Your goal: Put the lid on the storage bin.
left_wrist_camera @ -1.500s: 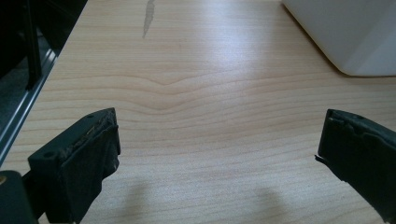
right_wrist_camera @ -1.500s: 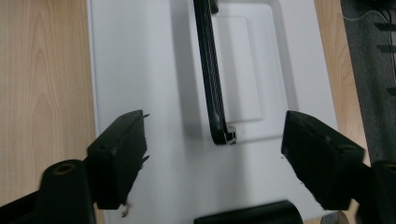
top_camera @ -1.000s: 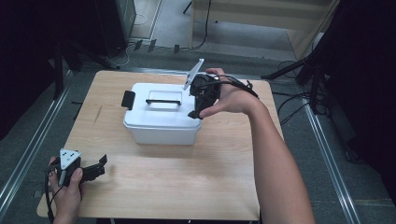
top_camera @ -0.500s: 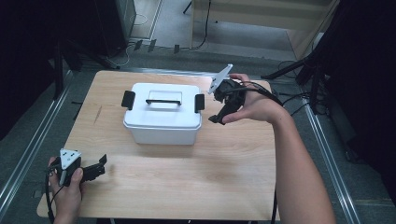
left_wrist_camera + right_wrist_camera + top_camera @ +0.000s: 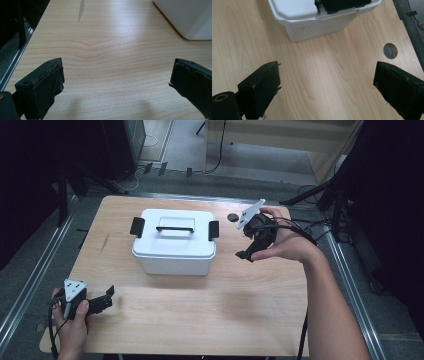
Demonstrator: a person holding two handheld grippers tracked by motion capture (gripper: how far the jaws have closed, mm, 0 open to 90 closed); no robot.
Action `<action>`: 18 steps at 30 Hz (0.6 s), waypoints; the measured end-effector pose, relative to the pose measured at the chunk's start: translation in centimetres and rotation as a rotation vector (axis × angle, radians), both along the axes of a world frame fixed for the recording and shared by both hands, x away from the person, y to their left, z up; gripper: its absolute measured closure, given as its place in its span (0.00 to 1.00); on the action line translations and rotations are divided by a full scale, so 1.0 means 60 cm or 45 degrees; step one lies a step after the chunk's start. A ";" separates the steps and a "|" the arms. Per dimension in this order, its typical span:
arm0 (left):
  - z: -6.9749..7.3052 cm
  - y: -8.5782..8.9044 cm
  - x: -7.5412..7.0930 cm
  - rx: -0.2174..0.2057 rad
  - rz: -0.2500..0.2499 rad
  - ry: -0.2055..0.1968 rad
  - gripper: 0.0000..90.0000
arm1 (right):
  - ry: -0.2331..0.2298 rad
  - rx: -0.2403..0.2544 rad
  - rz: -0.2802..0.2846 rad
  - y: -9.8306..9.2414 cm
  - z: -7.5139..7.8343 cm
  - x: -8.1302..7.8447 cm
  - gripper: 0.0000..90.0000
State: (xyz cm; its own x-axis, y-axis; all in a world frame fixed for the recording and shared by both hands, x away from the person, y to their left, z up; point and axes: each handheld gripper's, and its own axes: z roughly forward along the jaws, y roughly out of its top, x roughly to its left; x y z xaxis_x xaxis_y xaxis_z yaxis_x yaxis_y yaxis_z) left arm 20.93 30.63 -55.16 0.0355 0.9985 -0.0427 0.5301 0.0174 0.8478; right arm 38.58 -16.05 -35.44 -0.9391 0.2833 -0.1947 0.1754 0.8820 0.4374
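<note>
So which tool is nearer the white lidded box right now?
Right. The right tool hangs just beyond the white box's right end; the left tool sits toward the table's near-left corner.

no readable text, label, brand, number or sign anywhere on the visible things

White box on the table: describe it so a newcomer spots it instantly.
Start at the wooden table; slightly left of its middle sits a white plastic storage box. Its lid carries a black handle on top and a black latch at each short end.
</note>
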 end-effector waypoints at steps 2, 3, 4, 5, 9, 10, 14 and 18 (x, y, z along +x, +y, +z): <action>0.000 0.000 0.000 -0.003 0.001 -0.002 0.00 | 0.003 0.009 -0.006 -0.004 -0.006 -0.004 0.08; 0.000 0.000 0.000 -0.004 0.000 -0.003 0.00 | 0.007 0.012 -0.007 -0.006 -0.010 -0.006 0.08; 0.000 0.000 0.000 -0.004 0.000 -0.003 0.00 | 0.005 0.012 -0.009 -0.009 -0.014 -0.007 0.08; 0.000 0.000 0.000 -0.006 0.001 -0.003 0.00 | 0.007 0.018 -0.008 -0.011 -0.018 -0.009 0.08; 0.000 0.000 0.000 -0.006 0.000 -0.006 0.00 | 0.014 0.029 -0.021 -0.023 -0.032 -0.014 0.08; 0.000 0.000 -0.001 -0.005 -0.002 -0.003 0.00 | 0.012 0.031 -0.026 -0.026 -0.036 -0.016 0.08; 0.000 0.000 -0.001 -0.002 -0.003 -0.005 0.00 | 0.019 0.042 -0.035 -0.039 -0.051 -0.023 0.08; 0.000 0.000 -0.001 -0.004 -0.009 -0.010 0.00 | 0.016 0.048 -0.056 -0.052 -0.065 -0.029 0.08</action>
State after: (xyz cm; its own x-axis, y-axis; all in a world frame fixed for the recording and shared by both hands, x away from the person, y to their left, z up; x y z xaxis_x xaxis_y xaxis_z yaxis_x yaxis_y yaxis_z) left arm 20.84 30.65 -55.17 0.0433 0.9980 -0.0453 0.5234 0.0159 0.8519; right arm 36.85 -19.16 -39.32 -0.9277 0.3315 -0.1716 0.2193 0.8561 0.4680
